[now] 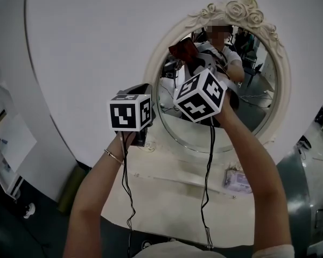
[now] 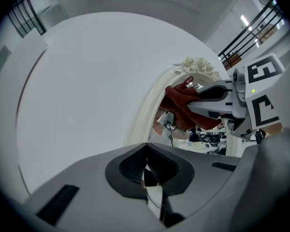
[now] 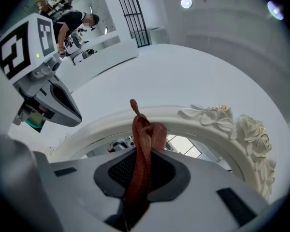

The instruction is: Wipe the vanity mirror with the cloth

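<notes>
The right claw (image 3: 144,164) is pinching a rust-red cloth (image 3: 146,132), with its jaws closed on the bunched fabric. The cloth is gathered into a narrow strip whose long axis runs along the jaws, from deep between them out past the tips. Its free end pokes up beyond the tips in a thin twisted point, aimed at the mirror (image 1: 282,82) straight ahead. Seen from the left claw's side, the rest of the cloth hangs as a crumpled wad at and under the right claw's tips, close to the upper left part of the glass. Whether it touches the glass cannot be told.

The mirror is an oval with its long axis up and down, standing upright against a white wall (image 1: 97,42) ahead of both claws. Carved roses (image 1: 242,9) top its white frame, ahead and to the right of the right claw's tips.

The left claw (image 2: 146,164) is pressed together with nothing between its jaws. It is held just left of the right claw and a little lower, pointing at the wall beside the frame's left edge.

Below both claws lies a white table (image 1: 172,195), with a small pale packet (image 1: 237,179) on it, down and to the right of the right claw. A thin cable (image 1: 207,160) hangs from each claw, and a bracelet (image 1: 112,156) sits on the left wrist
</notes>
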